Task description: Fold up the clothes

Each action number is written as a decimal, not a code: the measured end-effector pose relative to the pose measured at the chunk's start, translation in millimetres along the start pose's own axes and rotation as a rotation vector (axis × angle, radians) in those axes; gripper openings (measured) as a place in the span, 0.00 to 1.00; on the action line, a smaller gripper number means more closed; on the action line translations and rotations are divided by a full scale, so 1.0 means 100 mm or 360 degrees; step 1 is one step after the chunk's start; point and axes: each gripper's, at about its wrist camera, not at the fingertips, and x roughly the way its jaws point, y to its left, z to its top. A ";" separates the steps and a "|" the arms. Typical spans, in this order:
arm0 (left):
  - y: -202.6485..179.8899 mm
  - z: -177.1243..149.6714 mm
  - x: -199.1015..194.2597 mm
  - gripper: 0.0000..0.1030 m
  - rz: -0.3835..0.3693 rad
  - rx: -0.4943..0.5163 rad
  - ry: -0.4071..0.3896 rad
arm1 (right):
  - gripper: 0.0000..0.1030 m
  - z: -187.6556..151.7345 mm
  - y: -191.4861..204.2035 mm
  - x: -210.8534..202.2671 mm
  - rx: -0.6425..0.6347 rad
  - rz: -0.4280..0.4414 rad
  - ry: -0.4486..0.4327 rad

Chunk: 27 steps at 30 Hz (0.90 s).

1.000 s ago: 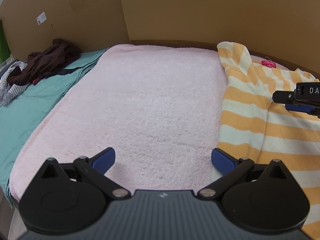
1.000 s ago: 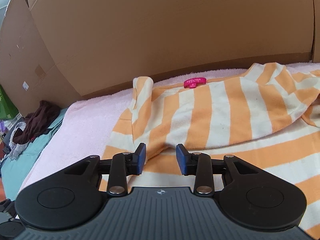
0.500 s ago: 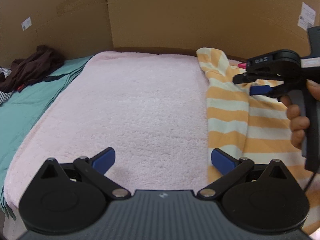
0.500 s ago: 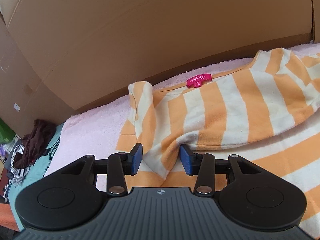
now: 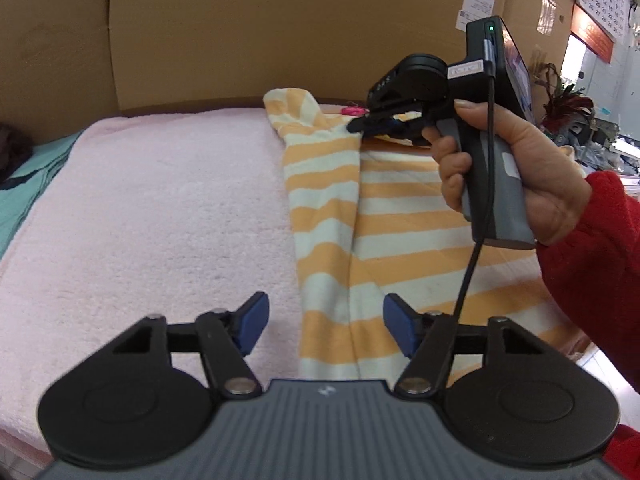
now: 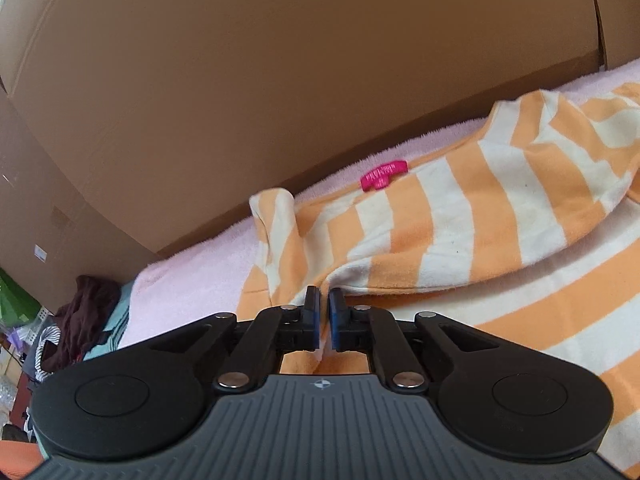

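While the orange-and-cream striped shirt [image 5: 320, 208] is lying spread over the pink fleece blanket [image 5: 160, 208], its left edge is running in a long fold from the near hem up to the shoulder, and its pink neck label [image 6: 383, 174] is sitting at about twelve o'clock from the right gripper's tips in the right wrist view. The right gripper [image 6: 323, 307] is pinching a raised ridge of the striped cloth near the shoulder: its jaws have just been closing, and the blue pads are now standing almost together with a thin fold of fabric showing between them. In the left wrist view that same tool is appearing at about one o'clock, gripped by a hand [image 5: 508, 168] coming out of a red sleeve [image 5: 592, 280], with a black cable hanging down from its handle.

The left gripper [image 5: 326, 326] is hovering over the near end of the folded edge; its jaws have just been closing too, yet they are still standing well apart, one blue pad on either side of the fold and neither pressing on it.

Farther out, a teal cloth [image 5: 16, 196] is bordering the blanket at nine o'clock, with a dark brown garment [image 6: 86, 304] bunched on it, and brown cardboard sheets [image 6: 280, 80] are walling the far side.
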 end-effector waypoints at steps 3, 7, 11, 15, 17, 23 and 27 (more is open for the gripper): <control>-0.05 -0.05 0.00 0.63 -0.0023 0.0005 0.0019 | 0.06 0.03 0.06 -0.09 -0.0064 0.0034 -0.0062; -0.08 -0.11 0.00 0.57 -0.0008 0.0015 0.0050 | 0.06 0.06 0.05 -0.17 -0.0111 0.0071 -0.0124; -0.04 -0.14 -0.09 0.48 0.0013 -0.0007 0.0076 | 0.06 0.07 0.06 -0.21 -0.0112 0.0101 -0.0173; -0.05 -0.18 -0.17 0.35 0.0020 -0.0051 0.0091 | 0.06 0.06 0.09 -0.32 -0.0141 0.0125 -0.0220; -0.06 -0.17 -0.18 0.22 -0.0007 -0.0072 0.0086 | 0.06 0.08 0.11 -0.36 -0.0157 0.0132 -0.0234; -0.14 -0.15 -0.23 0.06 -0.0103 -0.0101 0.0055 | 0.06 0.12 0.12 -0.40 -0.0208 0.0122 -0.0266; -0.18 -0.16 -0.27 0.04 -0.0149 -0.0111 0.0040 | 0.06 0.18 0.08 -0.40 -0.0219 0.0093 -0.0269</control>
